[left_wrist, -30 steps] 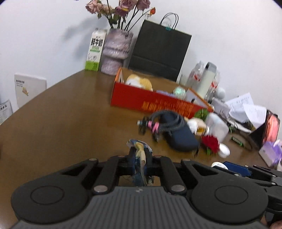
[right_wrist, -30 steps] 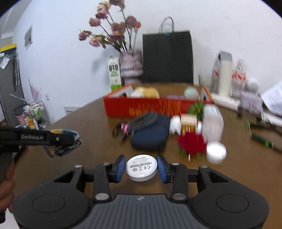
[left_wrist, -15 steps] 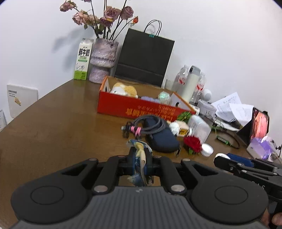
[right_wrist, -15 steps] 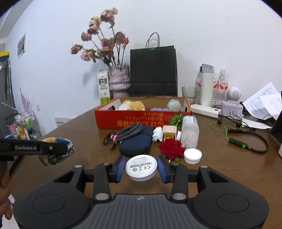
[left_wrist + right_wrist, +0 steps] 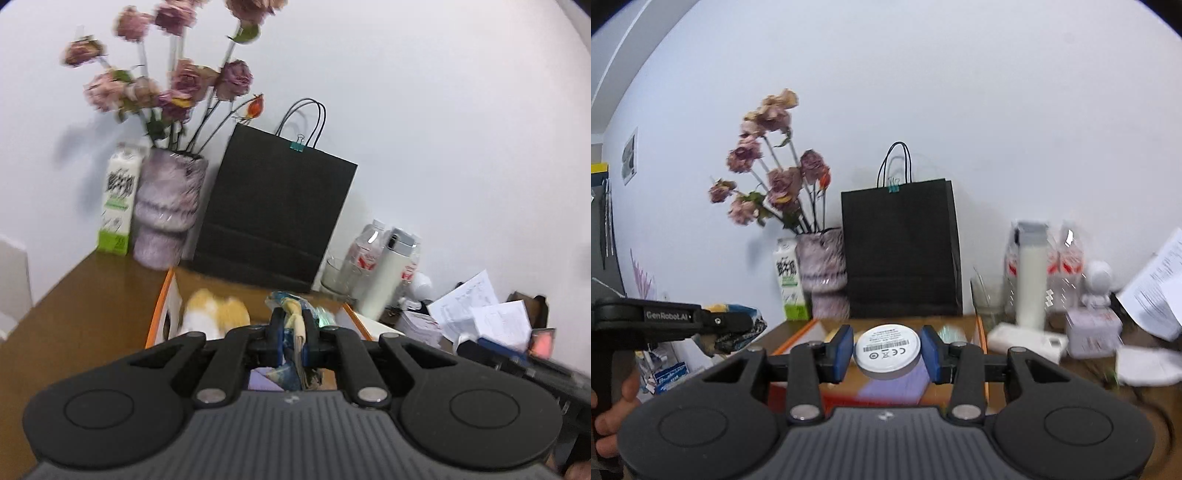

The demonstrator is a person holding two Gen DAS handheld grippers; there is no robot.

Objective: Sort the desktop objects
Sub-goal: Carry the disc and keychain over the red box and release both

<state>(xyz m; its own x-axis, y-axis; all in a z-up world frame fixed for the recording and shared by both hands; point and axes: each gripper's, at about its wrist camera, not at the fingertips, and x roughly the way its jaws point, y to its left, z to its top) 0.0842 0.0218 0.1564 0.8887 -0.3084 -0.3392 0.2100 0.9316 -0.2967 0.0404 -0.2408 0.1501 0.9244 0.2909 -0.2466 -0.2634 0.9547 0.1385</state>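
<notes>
Delivery step: left gripper [image 5: 293, 341] clenches what looks like a crumpled wrapper [image 5: 291, 321], right gripper [image 5: 887, 352] grasps a white disc [image 5: 887, 350]; next, release both into the red box [image 5: 798, 338].

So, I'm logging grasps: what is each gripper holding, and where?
Left gripper pinches a crumpled wrapper mid-body; right gripper clamps a white round disc by its opposite edges.

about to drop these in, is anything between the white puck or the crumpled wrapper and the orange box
Nothing visible blocks either. The white puck in the right tool and the crumpled wrapper in the left tool both hang over the open orange box.
</notes>
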